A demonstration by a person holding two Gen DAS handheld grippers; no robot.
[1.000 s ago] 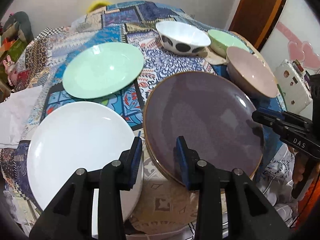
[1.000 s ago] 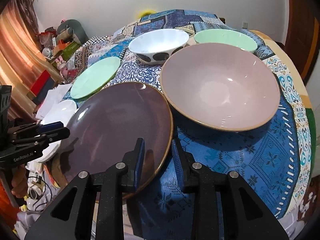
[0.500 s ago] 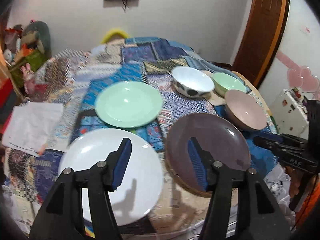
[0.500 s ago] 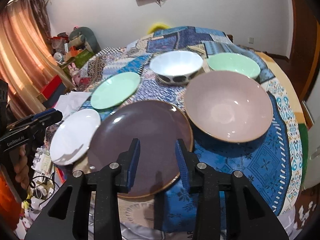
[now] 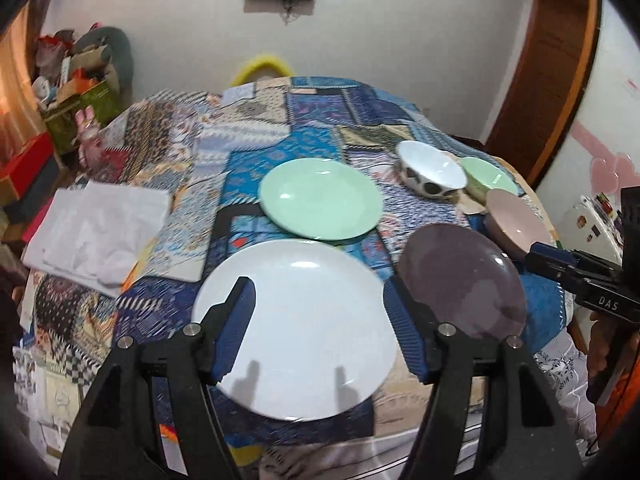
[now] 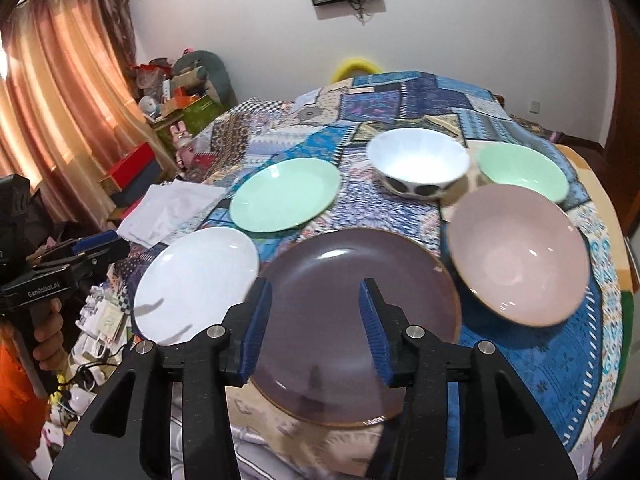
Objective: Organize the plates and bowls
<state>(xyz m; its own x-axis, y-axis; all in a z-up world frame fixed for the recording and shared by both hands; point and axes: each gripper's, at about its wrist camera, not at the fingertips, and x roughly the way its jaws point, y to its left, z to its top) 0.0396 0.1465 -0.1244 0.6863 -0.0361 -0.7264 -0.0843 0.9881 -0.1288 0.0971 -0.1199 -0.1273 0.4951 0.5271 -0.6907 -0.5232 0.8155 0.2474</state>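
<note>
Above the near edge of the surface (image 6: 592, 300), both tools hang empty with jaws opening: left tool (image 5: 320, 324) over the white plate (image 5: 296, 320), right tool (image 6: 312, 328) over the brown plate (image 6: 356, 300), probably choosing what to stack. Only the right view shows the pink bowl (image 6: 520, 256) and green bowl (image 6: 520, 168) in full.

Left handheld gripper (image 5: 320, 320): black plastic frame, two angular fingers lined with ribbed blue pads (image 5: 236, 328), and silver screw heads at the finger pivots. Right handheld gripper (image 6: 316, 322): same build; its side reads "DAS" in white, the left one's "GenRobot.AI". A hand (image 6: 48, 334) grips the left gripper's black handle beside orange clothing (image 6: 16, 392).
</note>
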